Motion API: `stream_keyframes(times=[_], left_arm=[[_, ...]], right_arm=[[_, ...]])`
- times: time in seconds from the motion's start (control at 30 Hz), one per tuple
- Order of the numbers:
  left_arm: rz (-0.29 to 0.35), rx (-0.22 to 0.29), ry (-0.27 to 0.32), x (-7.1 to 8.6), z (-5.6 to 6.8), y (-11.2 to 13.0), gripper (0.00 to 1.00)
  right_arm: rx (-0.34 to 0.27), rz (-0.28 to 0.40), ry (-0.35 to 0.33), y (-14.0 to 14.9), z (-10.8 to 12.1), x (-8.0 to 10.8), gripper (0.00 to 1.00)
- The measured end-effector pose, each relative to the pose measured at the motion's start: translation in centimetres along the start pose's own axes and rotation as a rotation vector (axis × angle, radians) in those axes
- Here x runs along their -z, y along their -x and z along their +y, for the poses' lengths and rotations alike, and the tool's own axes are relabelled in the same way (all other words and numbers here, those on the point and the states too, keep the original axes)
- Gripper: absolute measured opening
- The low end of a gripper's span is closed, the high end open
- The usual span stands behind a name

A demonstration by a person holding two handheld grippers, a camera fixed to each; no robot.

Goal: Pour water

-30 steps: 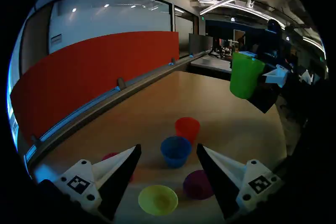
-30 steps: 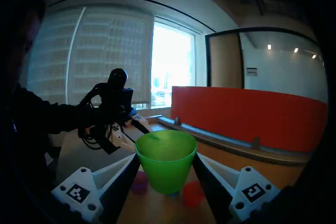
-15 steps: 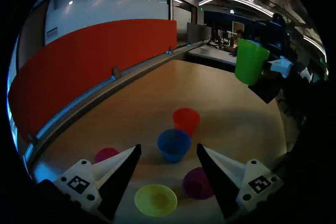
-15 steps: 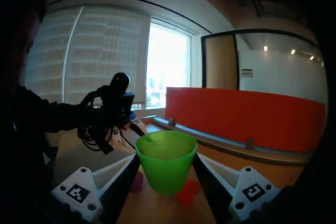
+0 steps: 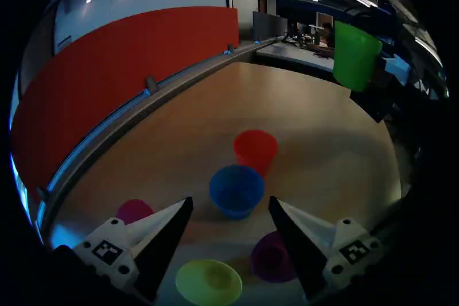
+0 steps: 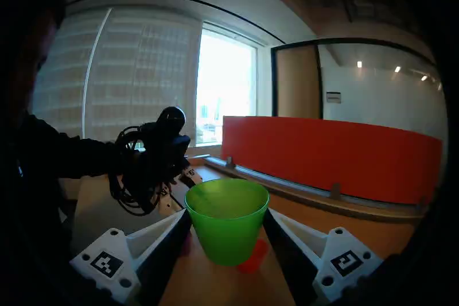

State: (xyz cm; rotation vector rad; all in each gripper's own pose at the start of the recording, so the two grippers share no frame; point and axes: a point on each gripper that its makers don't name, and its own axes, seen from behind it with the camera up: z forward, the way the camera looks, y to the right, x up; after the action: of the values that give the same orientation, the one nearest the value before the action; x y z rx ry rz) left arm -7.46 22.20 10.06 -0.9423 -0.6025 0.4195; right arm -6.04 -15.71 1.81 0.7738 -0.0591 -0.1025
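My right gripper (image 6: 227, 230) is shut on a green cup (image 6: 228, 224), held upright in the air; the same green cup (image 5: 355, 55) appears at the upper right of the left gripper view. My left gripper (image 5: 229, 217) is open above the wooden table (image 5: 321, 128), its fingers on either side of a blue cup (image 5: 236, 189). A red cup (image 5: 255, 149) stands just behind the blue one. In the right gripper view a bit of the red cup (image 6: 252, 256) peeks out below the green cup, and the other gripper (image 6: 158, 159) is farther off at left.
A yellow cup (image 5: 208, 281), a purple cup (image 5: 272, 256) and a magenta cup (image 5: 133, 211) stand on the table near my left gripper. A red partition (image 5: 115, 59) with a rail runs along the table's left edge. A person's dark sleeve (image 6: 63, 157) reaches in from the left.
The green cup has risen and drifted right in the left gripper view. My left gripper has come closer over the blue cup. The red cup has slid lower behind the green cup.
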Motion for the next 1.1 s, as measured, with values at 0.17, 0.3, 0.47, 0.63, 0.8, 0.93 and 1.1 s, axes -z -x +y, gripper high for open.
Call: stream_keyframes(times=[0.17, 0.3, 0.47, 0.63, 0.8, 0.93, 1.1], left_arm=[[-0.02, -0.001, 0.0, -1.0, 0.2, 0.4, 0.98], [-0.032, -0.008, -0.004, -1.7, 0.3, 0.7, 0.99], [-0.044, -0.007, -0.013, -2.5, 0.2, 0.9, 0.98], [-0.055, -0.004, -0.015, -3.1, 0.3, 1.1, 0.98], [-0.062, 0.0, -0.014, -3.8, 0.5, 1.3, 0.99], [-0.072, 0.003, -0.022, -4.3, 0.3, 1.6, 0.99], [-0.076, 0.007, -0.031, -4.8, 0.2, 1.7, 0.98]], right_arm=[[-0.002, -0.003, 0.003, 0.4, 0.3, 0.2, 0.9], [-0.004, -0.005, 0.003, 0.7, 0.4, 0.3, 0.89], [-0.004, -0.01, 0.005, 0.9, 0.5, 0.3, 0.89], [-0.006, -0.013, 0.008, 1.1, 0.7, 0.5, 0.9], [-0.009, -0.014, 0.014, 1.3, 0.9, 0.6, 0.89], [-0.011, -0.014, 0.014, 1.4, 1.0, 0.7, 0.89], [-0.009, -0.019, 0.013, 1.7, 1.1, 0.7, 0.9]])
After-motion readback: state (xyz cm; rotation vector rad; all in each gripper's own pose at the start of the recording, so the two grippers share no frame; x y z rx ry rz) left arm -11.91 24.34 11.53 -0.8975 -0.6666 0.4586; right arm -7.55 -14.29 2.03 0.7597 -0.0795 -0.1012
